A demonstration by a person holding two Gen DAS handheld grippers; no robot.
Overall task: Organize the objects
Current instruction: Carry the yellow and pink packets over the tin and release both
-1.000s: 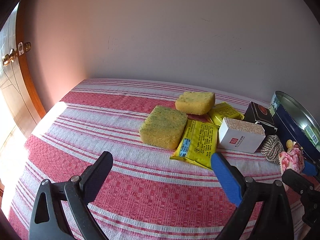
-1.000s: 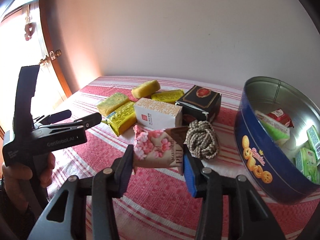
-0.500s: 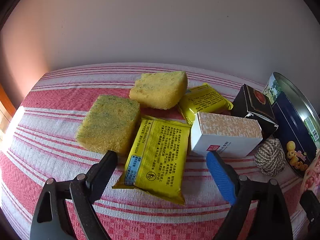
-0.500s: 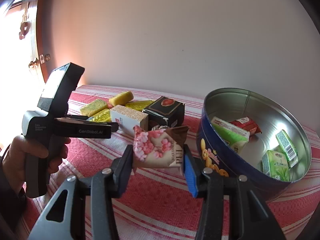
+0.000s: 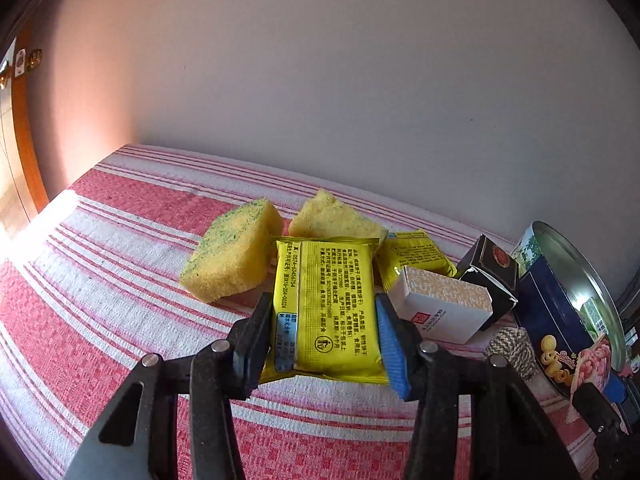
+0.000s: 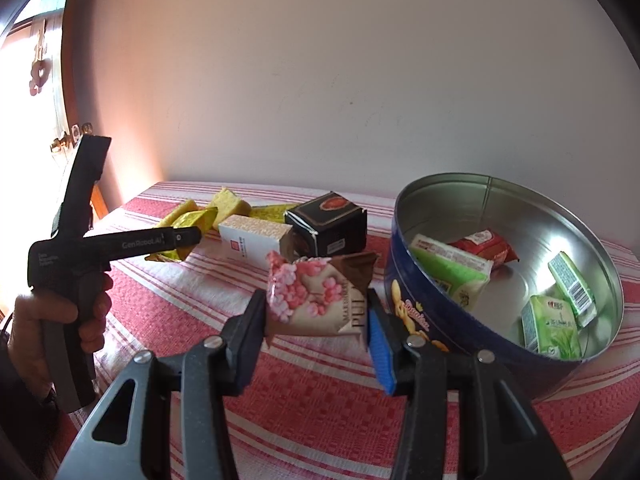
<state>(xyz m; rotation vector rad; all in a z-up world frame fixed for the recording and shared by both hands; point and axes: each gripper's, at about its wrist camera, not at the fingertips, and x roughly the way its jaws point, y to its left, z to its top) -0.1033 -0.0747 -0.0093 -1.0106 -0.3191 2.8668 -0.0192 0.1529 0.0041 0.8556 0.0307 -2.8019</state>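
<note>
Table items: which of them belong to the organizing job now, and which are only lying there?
In use now:
- yellow packet, between the left gripper jaws, which have just been closing
- pink-flowered packet, clamped in the right gripper
- blue tin, already holding packets

Lying by, not yet handled:
- two sponges
- white box
- black box
- twine ball

The left gripper's body (image 6: 120, 244) carries the white brand "GenRobot.AI" along its side. On the pink-flowered brown packet (image 6: 320, 300) big letters "PUL" stand sideways, with smaller letters beginning "MARS" beside them. The blue round tin (image 6: 416, 320) bears a yellow script word, partly hidden, that ends in "isa". The yellow packet (image 5: 326, 304) has dense black Chinese print and a line of digits, too small to read surely.
</note>
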